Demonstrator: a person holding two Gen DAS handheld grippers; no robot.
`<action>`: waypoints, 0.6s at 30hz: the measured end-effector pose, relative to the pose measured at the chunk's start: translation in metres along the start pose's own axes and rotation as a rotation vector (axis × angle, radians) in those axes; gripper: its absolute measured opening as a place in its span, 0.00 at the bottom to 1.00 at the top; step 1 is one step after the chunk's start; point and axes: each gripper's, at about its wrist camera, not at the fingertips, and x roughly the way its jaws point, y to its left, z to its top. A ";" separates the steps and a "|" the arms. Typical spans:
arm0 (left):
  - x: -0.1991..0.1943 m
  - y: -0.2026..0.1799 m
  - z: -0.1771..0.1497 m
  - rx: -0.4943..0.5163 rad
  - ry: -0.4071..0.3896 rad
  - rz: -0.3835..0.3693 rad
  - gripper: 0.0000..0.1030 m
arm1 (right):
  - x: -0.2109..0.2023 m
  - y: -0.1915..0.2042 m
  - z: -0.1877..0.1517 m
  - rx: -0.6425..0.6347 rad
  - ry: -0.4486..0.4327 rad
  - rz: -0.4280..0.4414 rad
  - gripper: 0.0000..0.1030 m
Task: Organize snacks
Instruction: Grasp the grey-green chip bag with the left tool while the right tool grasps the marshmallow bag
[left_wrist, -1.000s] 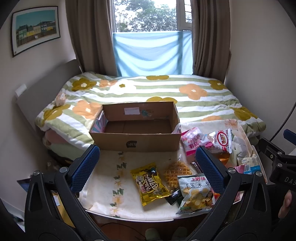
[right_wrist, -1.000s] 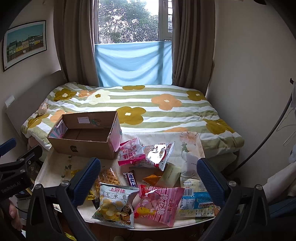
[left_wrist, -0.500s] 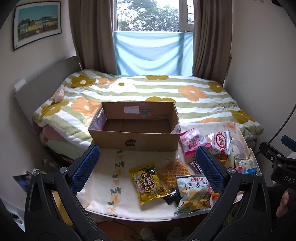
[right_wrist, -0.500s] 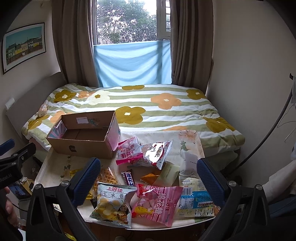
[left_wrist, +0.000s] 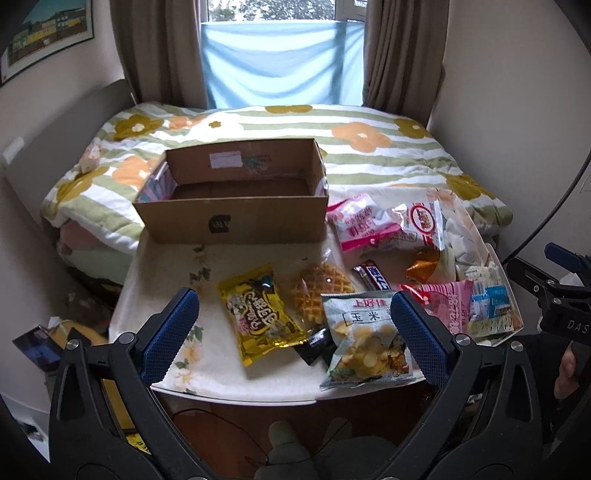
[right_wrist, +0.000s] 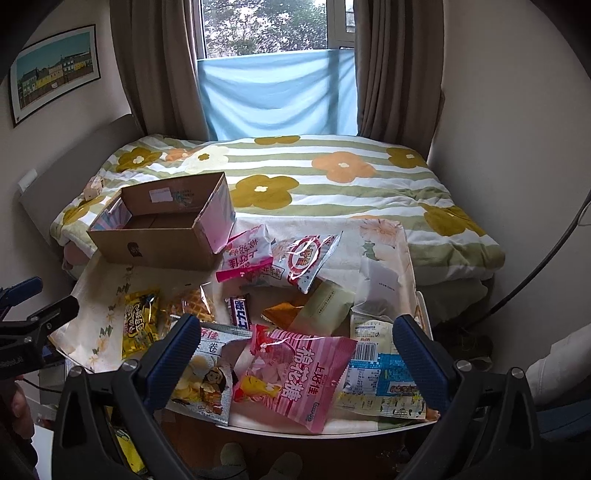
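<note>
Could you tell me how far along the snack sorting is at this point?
Nothing looks done: the cardboard box shows only its bare bottom. Nothing is in hand either; the left hand-held gripper and right hand-held gripper are both open above the table. Every snack remains, including the yellow packet, waffle and pink marshmallow bag.

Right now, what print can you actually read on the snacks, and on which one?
"上好佳" and "玉米卷": grey-green chip bag.
"棉花糖" and "上好佳": pink bag, upside down.
"DAS": right gripper, cut off.
Yellow bag, candy bar, cardboard box label: too blurred to read.
</note>
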 end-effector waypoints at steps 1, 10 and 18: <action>0.004 -0.006 -0.003 0.005 0.014 -0.013 1.00 | 0.003 -0.003 -0.002 -0.014 0.003 0.026 1.00; 0.053 -0.051 -0.021 0.041 0.128 -0.076 1.00 | 0.036 -0.022 -0.019 -0.284 0.036 0.146 1.00; 0.103 -0.077 -0.032 0.065 0.215 -0.091 1.00 | 0.073 -0.023 -0.039 -0.521 0.110 0.239 1.00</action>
